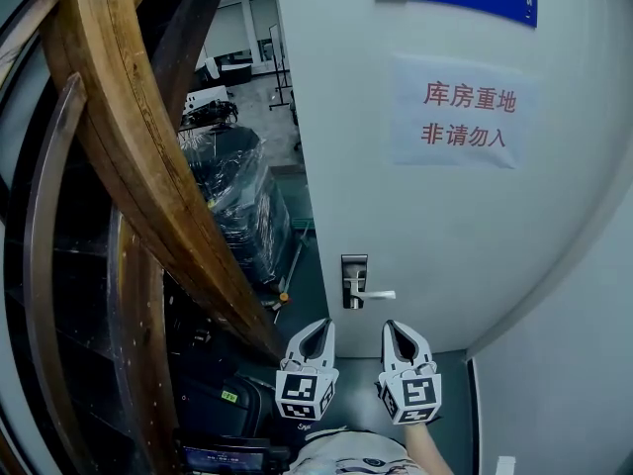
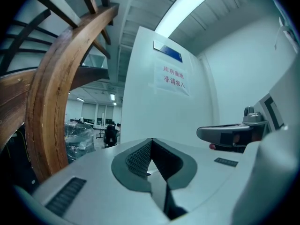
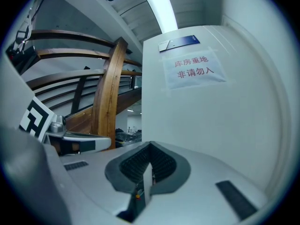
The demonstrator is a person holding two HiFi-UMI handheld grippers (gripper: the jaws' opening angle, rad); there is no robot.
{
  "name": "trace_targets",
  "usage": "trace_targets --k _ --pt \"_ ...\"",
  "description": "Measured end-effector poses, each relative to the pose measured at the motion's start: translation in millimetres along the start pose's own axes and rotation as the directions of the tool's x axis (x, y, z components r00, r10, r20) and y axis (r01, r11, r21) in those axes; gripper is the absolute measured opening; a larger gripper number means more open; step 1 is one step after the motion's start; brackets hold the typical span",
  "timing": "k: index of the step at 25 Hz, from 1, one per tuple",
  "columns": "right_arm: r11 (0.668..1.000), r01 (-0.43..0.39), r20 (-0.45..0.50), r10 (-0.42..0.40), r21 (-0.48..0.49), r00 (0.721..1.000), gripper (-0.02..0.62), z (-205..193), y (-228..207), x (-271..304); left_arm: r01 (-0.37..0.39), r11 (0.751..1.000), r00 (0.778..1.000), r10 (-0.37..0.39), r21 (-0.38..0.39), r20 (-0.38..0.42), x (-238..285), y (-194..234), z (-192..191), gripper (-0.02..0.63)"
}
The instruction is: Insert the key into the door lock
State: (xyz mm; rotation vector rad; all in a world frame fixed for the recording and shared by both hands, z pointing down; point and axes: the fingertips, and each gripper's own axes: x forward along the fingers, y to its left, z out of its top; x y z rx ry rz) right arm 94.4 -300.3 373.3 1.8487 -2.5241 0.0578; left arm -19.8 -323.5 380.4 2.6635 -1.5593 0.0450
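The white door (image 1: 465, 216) carries a metal lock plate (image 1: 353, 281) with a lever handle (image 1: 379, 294). Both grippers hang side by side just below the handle, pointing at the door. My left gripper (image 1: 315, 336) (image 2: 152, 140) is shut with its tips meeting and nothing clear between them. My right gripper (image 1: 400, 336) (image 3: 150, 144) is shut on a thin pale metal strip, the key (image 3: 146, 179), seen edge-on in the gap behind the tips. Nothing of the key shows in the head view. The keyhole itself is too small to make out.
A paper sign (image 1: 465, 115) with red characters is taped high on the door. A curved wooden stair rail (image 1: 129, 137) sweeps down close on the left. Past the door's left edge, plastic-wrapped goods (image 1: 237, 196) stand in an open room. A white wall (image 1: 574, 364) closes the right side.
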Motion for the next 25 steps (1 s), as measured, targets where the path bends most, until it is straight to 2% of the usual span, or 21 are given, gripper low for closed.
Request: trace_targets --k 25 --pt "1.000 -0.010 -0.033 0.010 0.018 0.999 0.006 -12.5 1.0 3.3 -0.002 1.000 1.000 0.002 -0.001 -0.017 2.6 -0.1 -5.3 0.005"
